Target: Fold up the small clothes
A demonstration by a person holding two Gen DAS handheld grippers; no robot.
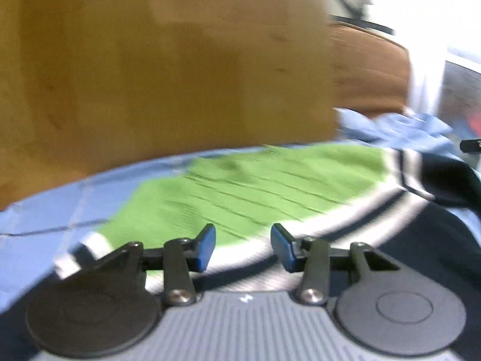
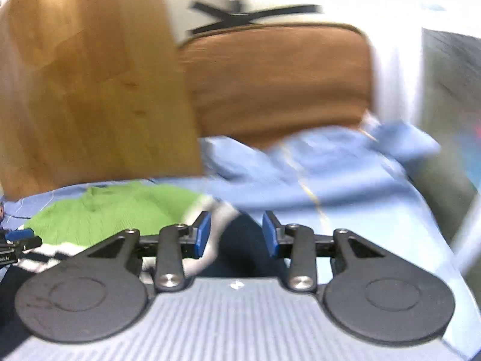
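Observation:
A green ribbed knit garment with white and navy bands along one edge lies spread on a light blue sheet. My left gripper hovers over the green part and its white band, open, with nothing between the blue pads. In the right wrist view the same garment lies at the lower left. My right gripper stands open over its navy and white end, and the pads do not press on the cloth. Both views are blurred.
A wooden panel rises behind the sheet, with a brown cushion to its right. Crumpled light blue cloth lies beyond the garment. Part of the other gripper shows at the left edge of the right wrist view.

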